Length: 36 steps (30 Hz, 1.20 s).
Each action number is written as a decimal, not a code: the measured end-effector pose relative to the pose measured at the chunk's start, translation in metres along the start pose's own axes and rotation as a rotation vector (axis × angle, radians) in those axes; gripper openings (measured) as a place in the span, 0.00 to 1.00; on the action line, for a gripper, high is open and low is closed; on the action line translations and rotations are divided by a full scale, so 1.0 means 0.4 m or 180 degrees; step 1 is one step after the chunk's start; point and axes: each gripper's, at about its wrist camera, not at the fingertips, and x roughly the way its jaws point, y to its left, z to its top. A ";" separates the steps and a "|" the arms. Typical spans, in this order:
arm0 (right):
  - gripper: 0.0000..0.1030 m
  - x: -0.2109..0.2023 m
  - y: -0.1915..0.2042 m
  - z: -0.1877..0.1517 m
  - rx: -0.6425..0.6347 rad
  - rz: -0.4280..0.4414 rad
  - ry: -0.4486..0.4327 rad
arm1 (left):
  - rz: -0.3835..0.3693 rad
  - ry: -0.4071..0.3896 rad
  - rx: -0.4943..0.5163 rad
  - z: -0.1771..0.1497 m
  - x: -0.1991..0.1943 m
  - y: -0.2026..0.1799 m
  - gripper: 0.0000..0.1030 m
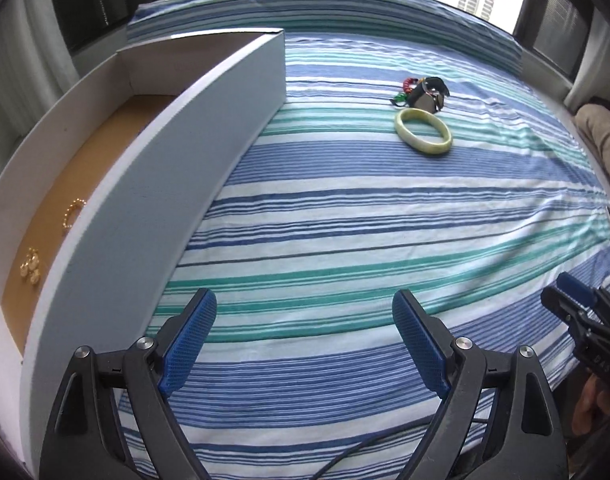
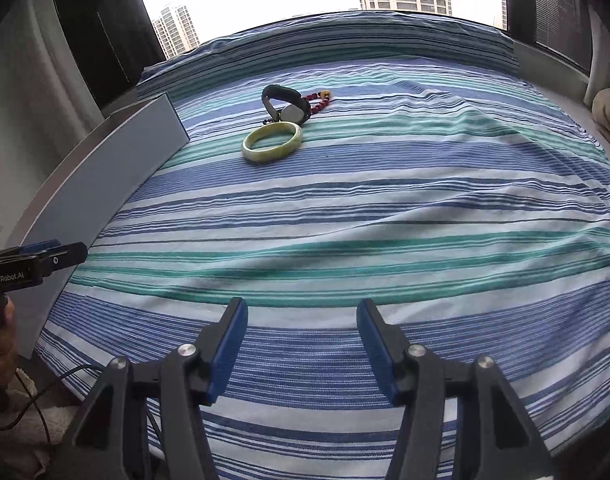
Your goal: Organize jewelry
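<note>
Jade bangle (image 2: pixel 272 142) beside watch (image 2: pixel 289 109) — untouched

we see a bed spread with a blue, teal and white striped sheet (image 2: pixel 385 208). on it, along the left edge, lies a long open white box (image 1: pixel 153 184). farther off, near the window end, rest a pale green bangle (image 2: pixel 272 141), a dark wristwatch (image 2: pixel 287 106) touching it, and a red beaded bracelet (image 2: pixel 321 103) just behind.
</note>
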 end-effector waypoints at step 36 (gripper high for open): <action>0.56 -0.057 -0.143 -0.062 0.0465 0.0058 -0.0099 | -0.0396 -0.0126 -0.0022 0.301 0.303 -0.230 0.07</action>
